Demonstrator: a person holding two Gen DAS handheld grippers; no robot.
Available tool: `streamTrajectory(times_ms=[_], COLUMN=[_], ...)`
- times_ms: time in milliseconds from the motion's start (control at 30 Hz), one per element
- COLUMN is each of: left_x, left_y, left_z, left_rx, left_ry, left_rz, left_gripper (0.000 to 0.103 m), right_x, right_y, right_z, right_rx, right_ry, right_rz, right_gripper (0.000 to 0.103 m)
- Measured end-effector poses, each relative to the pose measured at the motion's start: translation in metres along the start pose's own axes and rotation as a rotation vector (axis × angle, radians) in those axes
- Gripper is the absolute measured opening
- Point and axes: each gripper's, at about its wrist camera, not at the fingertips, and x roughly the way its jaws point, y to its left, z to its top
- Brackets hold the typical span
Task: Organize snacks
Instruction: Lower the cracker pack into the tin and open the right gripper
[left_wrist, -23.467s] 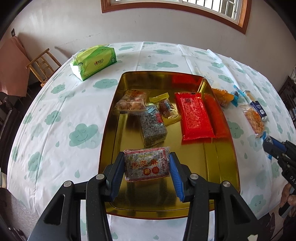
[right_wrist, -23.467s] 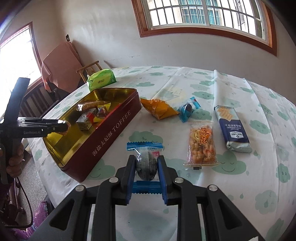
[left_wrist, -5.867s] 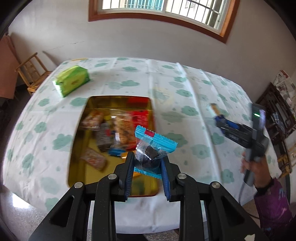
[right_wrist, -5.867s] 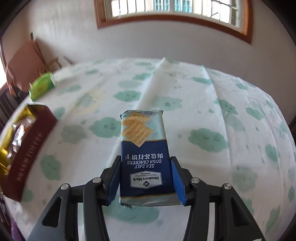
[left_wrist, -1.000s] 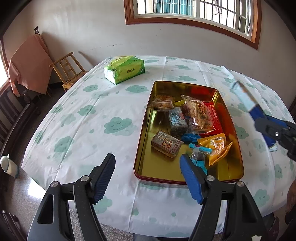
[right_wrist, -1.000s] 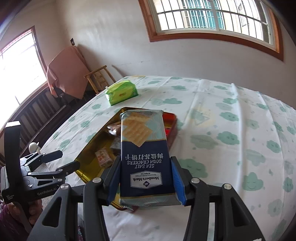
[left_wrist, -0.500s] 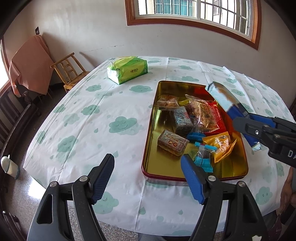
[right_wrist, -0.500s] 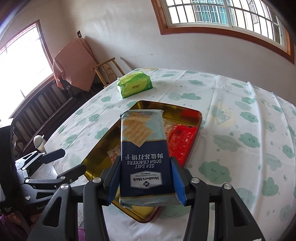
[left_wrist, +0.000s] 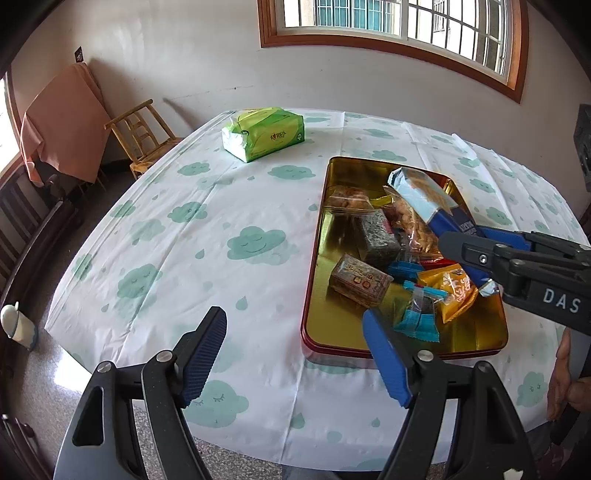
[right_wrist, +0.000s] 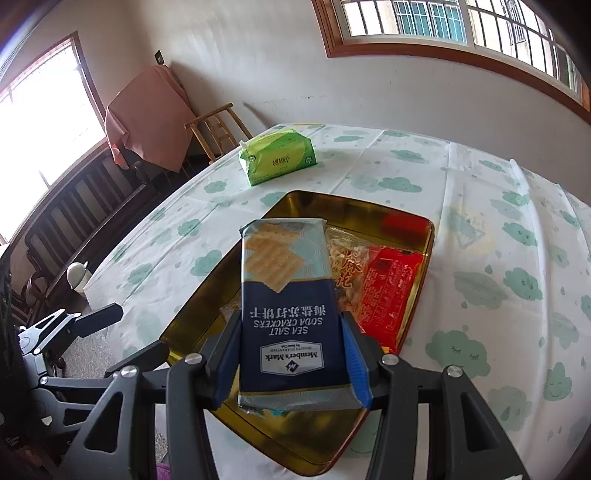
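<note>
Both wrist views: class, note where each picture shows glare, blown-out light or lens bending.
Left wrist view: the window is bright, the gold tin mirrors its contents, and the table edge bows. Right wrist view: the side window is blown out white; the cracker pack stays sharp.

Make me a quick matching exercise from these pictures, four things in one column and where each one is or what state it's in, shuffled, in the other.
Things:
1. cracker pack
2. tissue pack
3. left gripper
4. orange snack bag

Places or states:
A. lying inside the tin
B. clamped in the right gripper, above the tin
C. on the tablecloth beyond the tin
D. nothing between its jaws, which are opening

Pairs: 1-B, 2-C, 3-D, 4-A
</note>
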Motion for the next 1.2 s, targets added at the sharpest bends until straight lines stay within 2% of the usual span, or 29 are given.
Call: streamTrajectory(times_ms=[1200], left_x=[0.015], left_y=[0.02], left_z=[-0.004], left_rx=[-0.039], left_ry=[0.011], left_rz=[-0.003], left_gripper=[0.078], right_x=[0.039], right_y=[0.017], right_z=[0.007], right_rx=[-0.012], right_ry=[0.045], right_rz=[-0.032], right_gripper=[0.051])
